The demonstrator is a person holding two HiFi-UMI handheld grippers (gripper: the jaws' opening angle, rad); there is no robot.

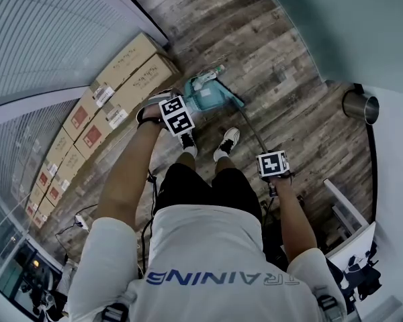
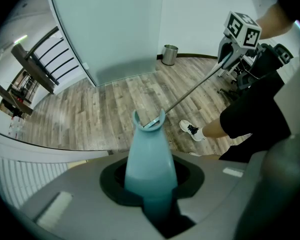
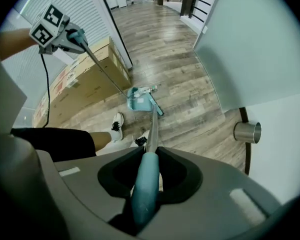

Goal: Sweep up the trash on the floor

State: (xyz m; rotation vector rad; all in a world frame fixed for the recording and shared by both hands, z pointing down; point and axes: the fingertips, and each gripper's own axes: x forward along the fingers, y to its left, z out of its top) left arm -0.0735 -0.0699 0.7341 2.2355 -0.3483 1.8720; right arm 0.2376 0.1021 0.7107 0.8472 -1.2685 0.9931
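Gripping a long handle in each hand, I have the work straight ahead of my shoes [image 1: 228, 139]. My left gripper [image 2: 150, 184] is clenched on the teal grip of the dustpan [image 3: 136, 100]; my right gripper [image 3: 146, 179] is clamped round the teal grip of the broom [image 3: 151, 126]. Both shafts slope forward and down to the wood floor [image 1: 275, 59], near the cardboard boxes [image 1: 121, 89]. The broom head [image 3: 156, 105] lies against the dustpan's right side, its long edge slanted across the boards. A pale scrap of trash [image 3: 148, 89] seems to sit at the pan's far edge. My left hand is nearer the pan, so I judge it should hold steady while the right draws the bristles leftward into it.
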